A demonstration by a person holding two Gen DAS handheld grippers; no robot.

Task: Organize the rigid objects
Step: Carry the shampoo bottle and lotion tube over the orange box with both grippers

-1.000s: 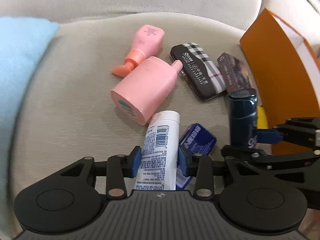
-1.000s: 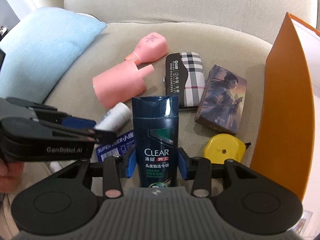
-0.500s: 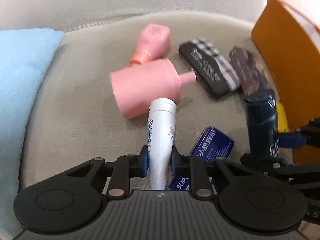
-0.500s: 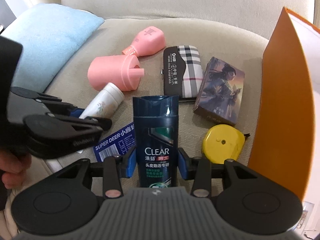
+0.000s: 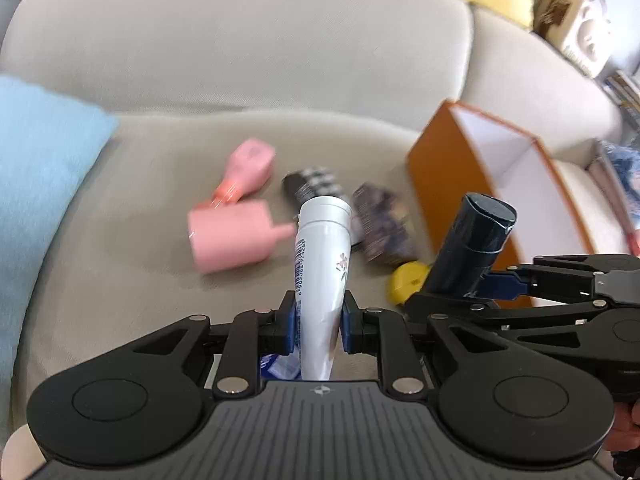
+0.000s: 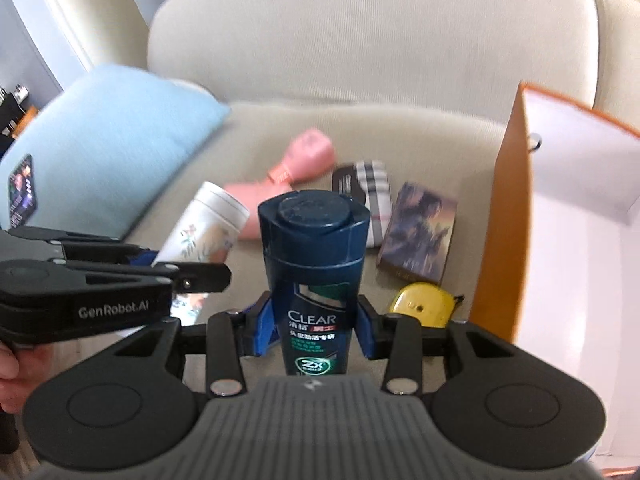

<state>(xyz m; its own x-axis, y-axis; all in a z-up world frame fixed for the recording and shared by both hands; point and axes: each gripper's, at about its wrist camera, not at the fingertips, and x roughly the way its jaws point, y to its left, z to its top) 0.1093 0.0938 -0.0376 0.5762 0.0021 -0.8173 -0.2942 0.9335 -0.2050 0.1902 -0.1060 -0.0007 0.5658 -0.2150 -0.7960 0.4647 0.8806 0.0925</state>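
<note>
Both tools have come up off the beige sofa seat (image 5: 120, 280) since a second ago, each carrying its load. Nearest, the left gripper (image 5: 318, 322) is clamped on the crimped end of a white plastic tube with blue print and a small flower (image 5: 326, 248), which a moment back lay flat on the cushion with the jaws still apart around it. Beside it, the right gripper (image 6: 316, 330) squeezes a dark blue CLEAR shampoo bottle (image 6: 314, 256), cap pointing away, lifted clear of the seat. Just beyond the bottle, a round yellow tape measure (image 6: 420, 304) lies on the cushion next to the wall of an open orange cardboard box with white inside (image 6: 504, 240). Farther on lie an illustrated card box (image 6: 418, 232), a black case with a plaid panel (image 6: 366, 180), and two pink plastic bottles (image 5: 236, 236), blurred. A light blue cushion (image 6: 108, 148) sits to the left.
</note>
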